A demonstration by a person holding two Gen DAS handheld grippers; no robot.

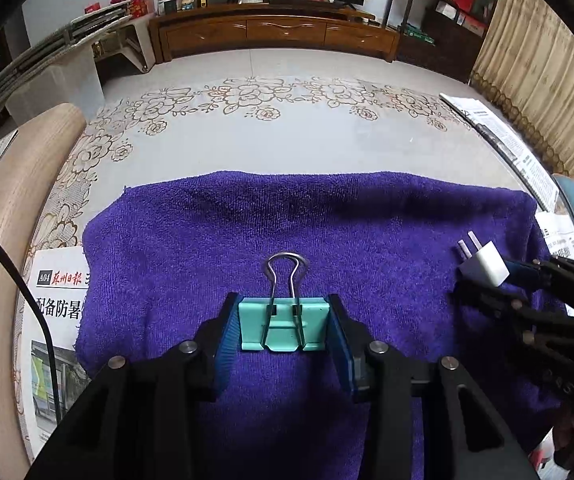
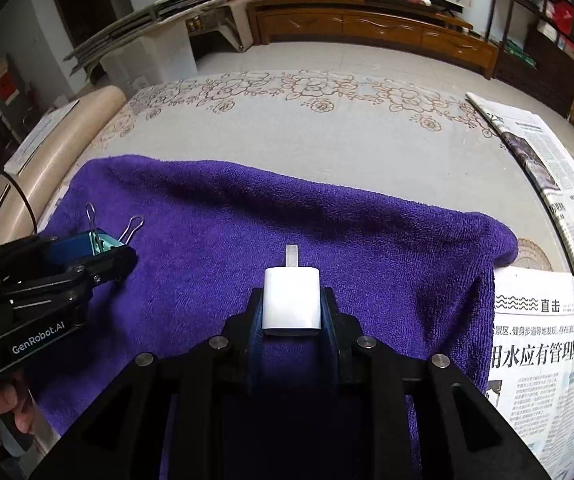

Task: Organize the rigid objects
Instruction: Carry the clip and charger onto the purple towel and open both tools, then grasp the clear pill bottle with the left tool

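Left hand-held gripper [image 1: 285,330]: black linkage arms, silver rivets, blue ribbed pads [image 1: 227,340]. White "GenRobot.AI" lettering on body; bare-skinned hand [image 2: 1,412] below lettering.

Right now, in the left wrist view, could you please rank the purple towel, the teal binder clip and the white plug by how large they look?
1. Towel, by far the largest.
2. Binder clip.
3. Plug, though it sits farther from the camera, so its true size against the clip is unsure.
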